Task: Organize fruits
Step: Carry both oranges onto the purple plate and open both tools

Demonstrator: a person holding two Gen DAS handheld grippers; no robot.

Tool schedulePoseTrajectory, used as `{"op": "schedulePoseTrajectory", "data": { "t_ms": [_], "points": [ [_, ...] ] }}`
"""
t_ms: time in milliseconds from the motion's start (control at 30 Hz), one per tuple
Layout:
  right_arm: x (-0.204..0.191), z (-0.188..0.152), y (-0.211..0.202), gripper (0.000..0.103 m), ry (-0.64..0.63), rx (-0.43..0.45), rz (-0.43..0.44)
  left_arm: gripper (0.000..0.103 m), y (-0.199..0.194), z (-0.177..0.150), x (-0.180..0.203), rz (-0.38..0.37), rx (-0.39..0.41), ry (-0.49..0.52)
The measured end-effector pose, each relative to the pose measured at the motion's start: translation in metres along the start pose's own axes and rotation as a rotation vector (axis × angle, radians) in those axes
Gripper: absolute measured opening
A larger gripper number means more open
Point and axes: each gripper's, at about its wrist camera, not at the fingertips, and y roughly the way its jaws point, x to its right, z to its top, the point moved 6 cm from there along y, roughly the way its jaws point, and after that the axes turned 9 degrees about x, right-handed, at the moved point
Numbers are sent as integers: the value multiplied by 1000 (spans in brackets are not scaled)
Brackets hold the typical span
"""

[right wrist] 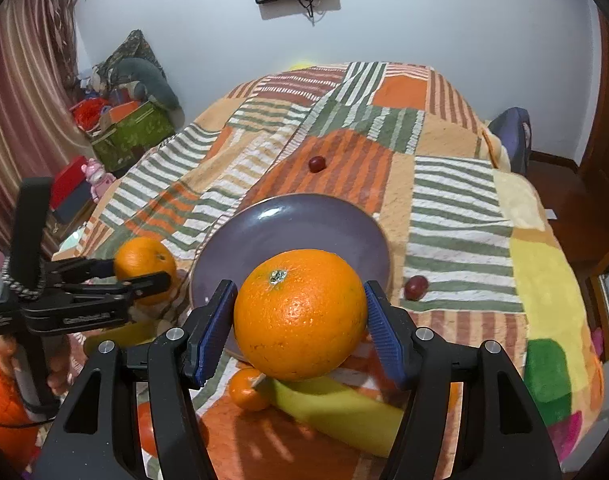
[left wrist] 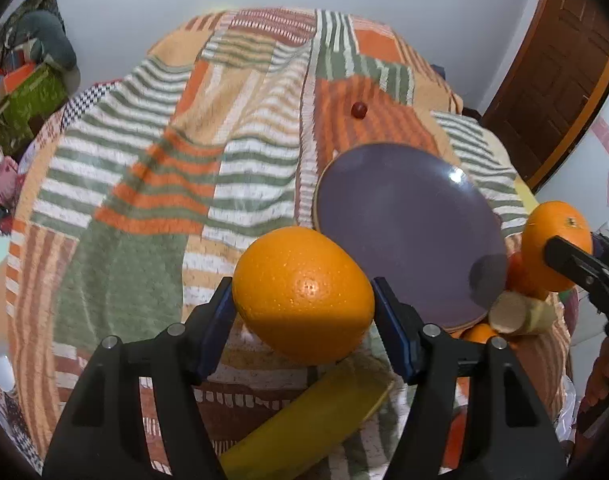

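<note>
My left gripper (left wrist: 302, 300) is shut on a large orange (left wrist: 302, 294), held above the striped blanket just left of the purple plate (left wrist: 404, 216). My right gripper (right wrist: 300, 312) is shut on another orange (right wrist: 300, 312) at the plate's (right wrist: 304, 220) near edge. Each gripper shows in the other view: the right one with its orange (left wrist: 556, 236), the left one with its orange (right wrist: 144, 262). A banana (left wrist: 304, 420) lies below the left gripper. A second banana (right wrist: 336, 408) and a small mandarin (right wrist: 246, 390) lie below the right gripper.
Two small red fruits lie on the blanket, one beyond the plate (right wrist: 316, 163) and one to its right (right wrist: 415, 287). A cut pale stem end (left wrist: 516, 314) lies by the plate. Boxes and toys (right wrist: 124, 132) stand left of the bed. A wooden door (left wrist: 556, 80) is at right.
</note>
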Motion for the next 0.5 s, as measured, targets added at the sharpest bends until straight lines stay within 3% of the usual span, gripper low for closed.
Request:
{"op": "schedulePoseTrajectory", "data": {
  "t_ms": [500],
  "points": [
    [16,54,-6,61,-82,131,-38,66,-42,74,38,-25,182,90]
  ]
}}
